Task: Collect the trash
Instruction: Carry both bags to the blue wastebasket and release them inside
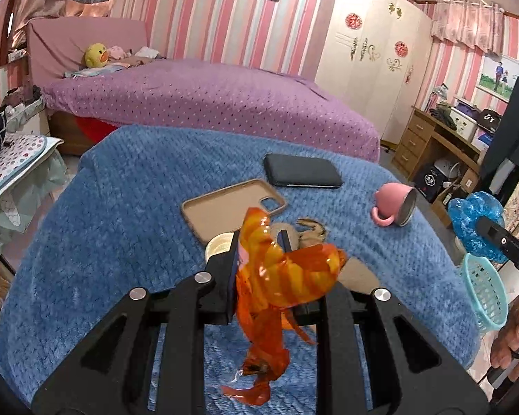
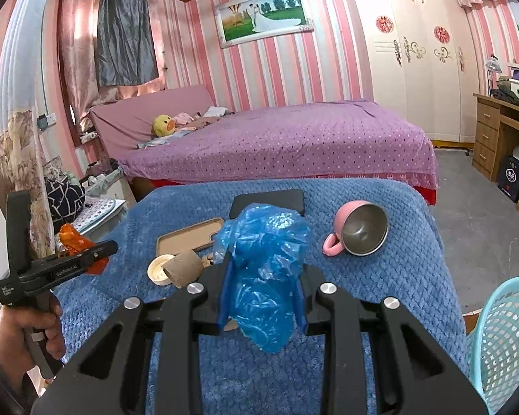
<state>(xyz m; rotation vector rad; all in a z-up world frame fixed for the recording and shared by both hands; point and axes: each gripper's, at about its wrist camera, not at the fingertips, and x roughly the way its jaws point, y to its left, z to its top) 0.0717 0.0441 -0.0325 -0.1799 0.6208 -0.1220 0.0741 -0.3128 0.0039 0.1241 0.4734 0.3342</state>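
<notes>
My left gripper [image 1: 261,245] is shut on an orange plastic wrapper [image 1: 287,273] and holds it above the blue blanket [image 1: 121,207]; it also shows in the right wrist view [image 2: 100,249] with the wrapper [image 2: 74,238]. My right gripper [image 2: 264,276] is shut on a crumpled blue plastic bag [image 2: 263,263], also seen in the left wrist view [image 1: 474,218]. A turquoise mesh basket [image 2: 505,339] stands off the table's right edge, just right of my right gripper. A cardboard tube [image 2: 185,266] and a small cream lid [image 2: 159,269] lie on the blanket.
A tan phone case [image 1: 225,207], a black phone [image 1: 301,171] and a tipped pink cup [image 2: 360,228] lie on the blanket. A purple bed [image 2: 294,138] is behind the table. A wooden desk [image 2: 501,131] stands at the right.
</notes>
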